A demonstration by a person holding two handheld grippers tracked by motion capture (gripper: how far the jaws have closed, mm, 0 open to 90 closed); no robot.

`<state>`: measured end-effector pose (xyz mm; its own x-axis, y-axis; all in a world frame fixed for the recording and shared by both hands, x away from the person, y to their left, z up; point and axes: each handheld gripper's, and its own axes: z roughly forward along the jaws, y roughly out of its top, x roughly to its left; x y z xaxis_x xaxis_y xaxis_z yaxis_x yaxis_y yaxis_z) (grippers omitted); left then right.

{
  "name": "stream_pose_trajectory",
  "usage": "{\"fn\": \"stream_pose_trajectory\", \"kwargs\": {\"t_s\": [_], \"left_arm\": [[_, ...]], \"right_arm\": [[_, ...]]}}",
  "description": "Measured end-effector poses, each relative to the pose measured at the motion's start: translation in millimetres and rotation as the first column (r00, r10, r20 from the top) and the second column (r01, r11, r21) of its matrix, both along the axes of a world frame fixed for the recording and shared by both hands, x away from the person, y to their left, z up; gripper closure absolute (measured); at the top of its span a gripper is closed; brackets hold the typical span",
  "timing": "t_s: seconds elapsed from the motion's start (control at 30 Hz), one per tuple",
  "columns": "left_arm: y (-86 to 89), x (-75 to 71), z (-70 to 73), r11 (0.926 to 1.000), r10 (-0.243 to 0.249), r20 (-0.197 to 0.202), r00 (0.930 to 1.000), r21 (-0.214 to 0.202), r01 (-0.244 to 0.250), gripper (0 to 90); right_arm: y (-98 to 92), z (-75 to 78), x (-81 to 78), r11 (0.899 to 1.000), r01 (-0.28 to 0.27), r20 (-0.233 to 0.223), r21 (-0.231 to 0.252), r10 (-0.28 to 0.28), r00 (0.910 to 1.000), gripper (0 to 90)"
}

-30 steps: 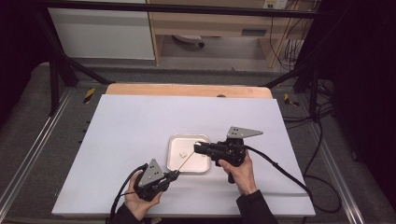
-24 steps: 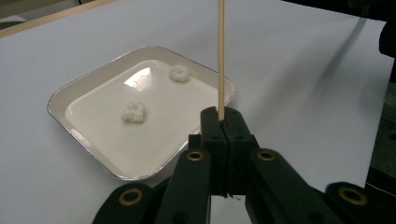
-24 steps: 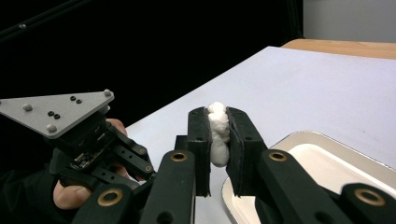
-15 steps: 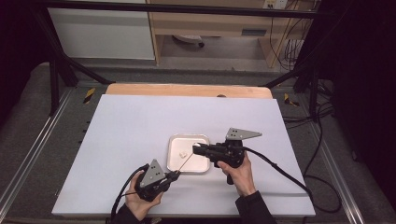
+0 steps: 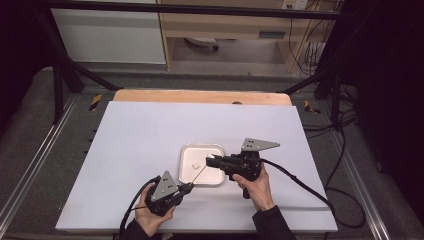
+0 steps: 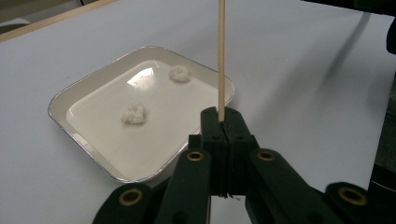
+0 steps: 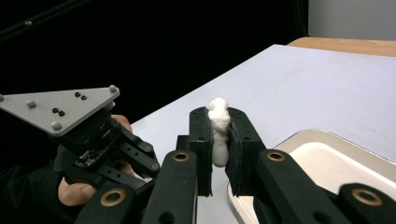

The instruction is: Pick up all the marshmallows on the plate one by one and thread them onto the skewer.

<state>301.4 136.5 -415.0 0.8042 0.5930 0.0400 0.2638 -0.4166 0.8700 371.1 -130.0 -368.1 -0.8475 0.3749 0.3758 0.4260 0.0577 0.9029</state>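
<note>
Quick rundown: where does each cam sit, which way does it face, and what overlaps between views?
High view: above the person's side, looking forward and down on the white table; both hands and forearms enter from the bottom.
Left gripper view: on the left gripper, along its jaws shut on a wooden skewer, toward the tray.
Right gripper view: on the right gripper, pinching a white fluffy lump; left hand beyond.
Shared: the tray.

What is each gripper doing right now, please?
Left gripper: shut on the thin wooden skewer.
Right gripper: shut on a white cotton ball, above the tray.
</note>
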Motion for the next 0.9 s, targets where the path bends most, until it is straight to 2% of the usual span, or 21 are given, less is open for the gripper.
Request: {"fn": "stream_pose_trajectory", "kwargs": {"t_s": [0.6,0.9], "left_arm": [[-2.2,-0.9,2.1,0.9999,-0.007,-0.001,1.0000,0.011,0.007,88.8],[-2.2,-1.3,2.6,0.9999,-0.012,-0.011,0.9999,-0.006,0.012,88.8]], "right_arm": [[0.0,-0.9,-0.4,1.000,-0.006,-0.005,-0.012,0.006,1.0000,82.4],[0.2,-1.8,-2.5,1.000,-0.009,-0.006,-0.004,0.009,0.9999,82.5]]}}
